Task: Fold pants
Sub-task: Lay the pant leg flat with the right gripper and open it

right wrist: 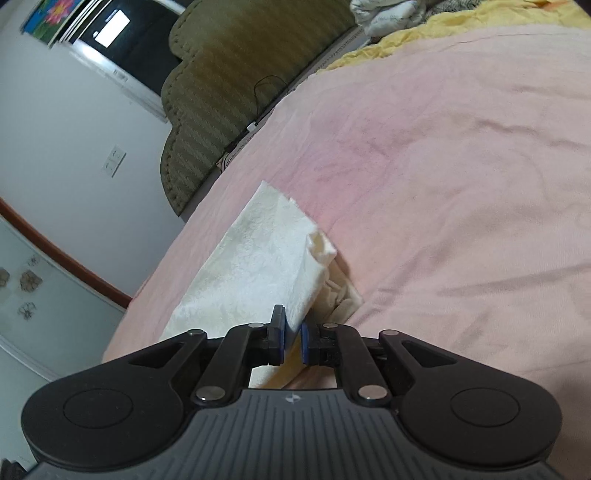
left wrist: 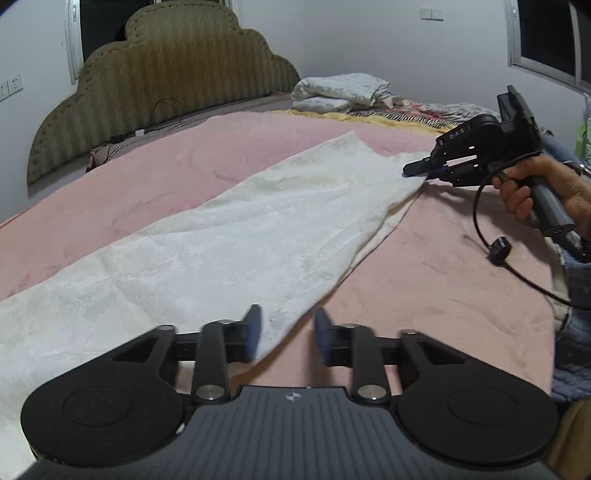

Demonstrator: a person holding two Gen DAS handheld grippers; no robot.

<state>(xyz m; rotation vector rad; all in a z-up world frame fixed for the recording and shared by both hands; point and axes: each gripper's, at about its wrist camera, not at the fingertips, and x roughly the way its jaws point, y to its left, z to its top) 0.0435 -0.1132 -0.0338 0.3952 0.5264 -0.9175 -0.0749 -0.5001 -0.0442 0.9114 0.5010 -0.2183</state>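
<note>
**One pair of pants, two grippers, one end pinched**

One pair of cream-white, textured fabric pants lies stretched in a long diagonal band across the pink bedspread, and two black two-finger grippers are at work on it. Count the rest: one olive-green scalloped padded headboard against the wall, one heap of pale crumpled bedding at the far side of the bed, a strip of yellow blanket beside it.

Over to the right gripper: its blue-padded fingers are drawn in tight on an edge of the pants, cloth sandwiched between them, with the fabric running away from the tips and a folded corner lifting just beyond. From the left wrist view that same gripper is seen at the far end of the garment, tilted down, nose on the cloth, and the person's right hand is wrapped around its grey handle, a black cable looping down beneath.

The left gripper sits low at the near end, fingers spread apart, nothing between them but the pants' edge passing just under the left pad and the pink spread below the gap.
</note>
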